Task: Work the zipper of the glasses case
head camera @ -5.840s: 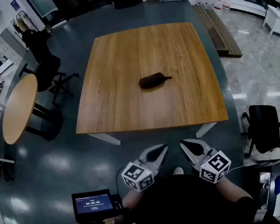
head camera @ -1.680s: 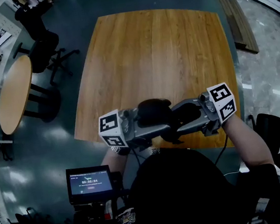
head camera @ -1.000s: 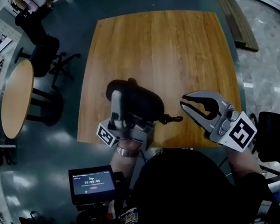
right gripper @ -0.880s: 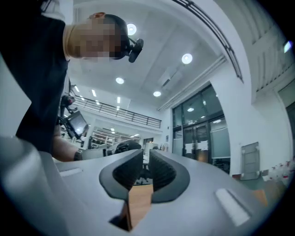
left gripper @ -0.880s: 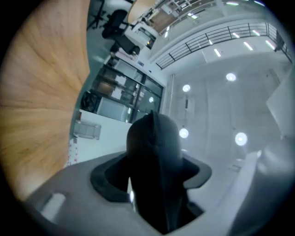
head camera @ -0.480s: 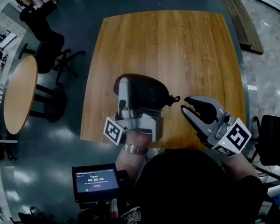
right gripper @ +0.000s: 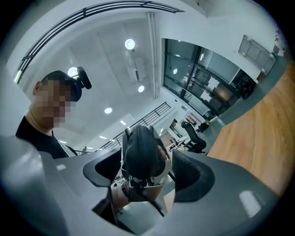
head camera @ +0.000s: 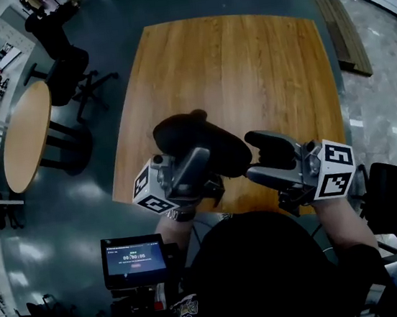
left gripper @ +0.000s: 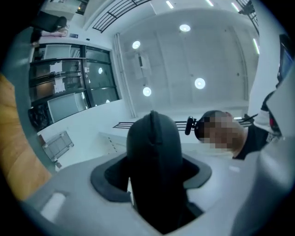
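Grip secured, zipper work judged outstanding: the left tool clamps the dark glasses case above the table's near edge, while the right tool, its jaws just opened wide, stands at the case's end pinching nothing.

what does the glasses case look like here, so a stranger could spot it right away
Start at the large square wooden table in the middle of the room. Just above its near edge the left tongs clamp the glasses case. It is a dark, rounded oblong shell, unlike the pale grey tongs that grip it.
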`<move>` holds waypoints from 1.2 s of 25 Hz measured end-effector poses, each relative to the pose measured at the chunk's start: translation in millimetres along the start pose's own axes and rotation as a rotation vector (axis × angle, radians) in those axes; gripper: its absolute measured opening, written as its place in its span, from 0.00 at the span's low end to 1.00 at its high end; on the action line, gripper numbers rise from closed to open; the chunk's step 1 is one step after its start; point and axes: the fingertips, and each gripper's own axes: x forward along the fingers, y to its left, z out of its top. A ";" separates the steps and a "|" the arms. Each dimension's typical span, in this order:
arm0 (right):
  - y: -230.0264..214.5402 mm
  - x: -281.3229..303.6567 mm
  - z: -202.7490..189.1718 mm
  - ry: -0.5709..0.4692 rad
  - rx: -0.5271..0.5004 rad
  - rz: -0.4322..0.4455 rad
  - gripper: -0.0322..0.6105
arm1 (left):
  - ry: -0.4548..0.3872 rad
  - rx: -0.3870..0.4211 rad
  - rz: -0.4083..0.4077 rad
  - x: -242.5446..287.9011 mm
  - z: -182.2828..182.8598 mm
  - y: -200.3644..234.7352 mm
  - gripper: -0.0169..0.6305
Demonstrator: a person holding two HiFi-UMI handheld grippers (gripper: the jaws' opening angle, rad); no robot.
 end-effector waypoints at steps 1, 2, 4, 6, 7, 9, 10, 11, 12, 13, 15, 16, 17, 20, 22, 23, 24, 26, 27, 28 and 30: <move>-0.2 2.9 -1.0 0.004 -0.003 0.003 0.58 | -0.038 -0.027 0.040 -4.9 3.3 7.9 0.43; -1.8 3.0 1.1 -0.003 -0.021 -0.007 0.58 | -0.125 -0.093 0.110 -15.3 10.8 22.8 0.43; -9.7 -7.1 12.9 -0.044 -0.145 -0.090 0.54 | -0.420 -0.348 0.273 -49.8 29.7 65.9 0.43; -16.6 -21.8 21.6 -0.075 -0.325 -0.205 0.41 | -0.663 -0.581 0.341 -78.7 37.1 95.4 0.43; -16.3 -24.7 21.4 -0.077 -0.390 -0.235 0.34 | -0.712 -0.625 0.343 -85.2 37.8 100.1 0.43; -10.3 -19.4 14.9 -0.060 -0.468 -0.230 0.26 | -0.743 -0.641 0.333 -89.4 39.0 101.7 0.43; -6.9 -14.1 10.1 -0.043 -0.501 -0.218 0.23 | -0.755 -0.649 0.329 -90.1 39.1 102.6 0.43; -3.8 -8.7 4.5 -0.021 -0.533 -0.209 0.19 | -0.766 -0.663 0.324 -90.2 38.1 103.7 0.43; -1.0 -3.4 -1.3 0.003 -0.554 -0.202 0.16 | -0.772 -0.680 0.316 -89.4 36.3 104.3 0.43; 1.0 1.5 -6.6 0.025 -0.551 -0.196 0.12 | -0.768 -0.693 0.305 -87.6 34.2 104.2 0.43; -1.2 8.3 -11.5 0.034 -0.492 -0.197 0.11 | -0.739 -0.699 0.280 -82.5 29.9 101.2 0.43; -4.6 9.7 -10.5 0.023 -0.454 -0.202 0.11 | -0.721 -0.695 0.266 -80.0 27.7 98.9 0.43; -6.8 10.4 -8.2 0.012 -0.418 -0.204 0.11 | -0.703 -0.688 0.252 -77.3 25.6 96.6 0.43; 12.5 10.6 9.4 -0.028 -0.464 -0.190 0.05 | -0.649 -0.611 0.250 -71.4 22.6 90.1 0.43; 42.3 19.9 14.1 0.007 -0.662 -0.168 0.04 | -0.602 -0.524 0.293 -71.8 23.9 88.6 0.43; 52.7 28.0 8.6 0.059 -0.777 -0.147 0.04 | -0.586 -0.508 0.313 -72.4 22.6 89.8 0.43; 57.4 36.1 0.0 0.122 -0.879 -0.129 0.04 | -0.579 -0.519 0.328 -72.2 18.0 91.9 0.43; 56.3 45.4 -15.8 0.234 -1.044 -0.125 0.04 | -0.567 -0.586 0.356 -70.6 -1.7 96.0 0.43; 55.8 45.4 -18.5 0.259 -1.112 -0.135 0.04 | -0.565 -0.624 0.373 -71.0 -13.0 97.6 0.43; 56.0 41.7 -16.1 0.255 -1.158 -0.152 0.04 | -0.574 -0.662 0.383 -72.8 -22.1 99.1 0.43; 50.8 21.8 -1.4 0.175 -1.137 -0.222 0.11 | -0.633 -0.738 0.388 -80.2 -31.2 102.7 0.43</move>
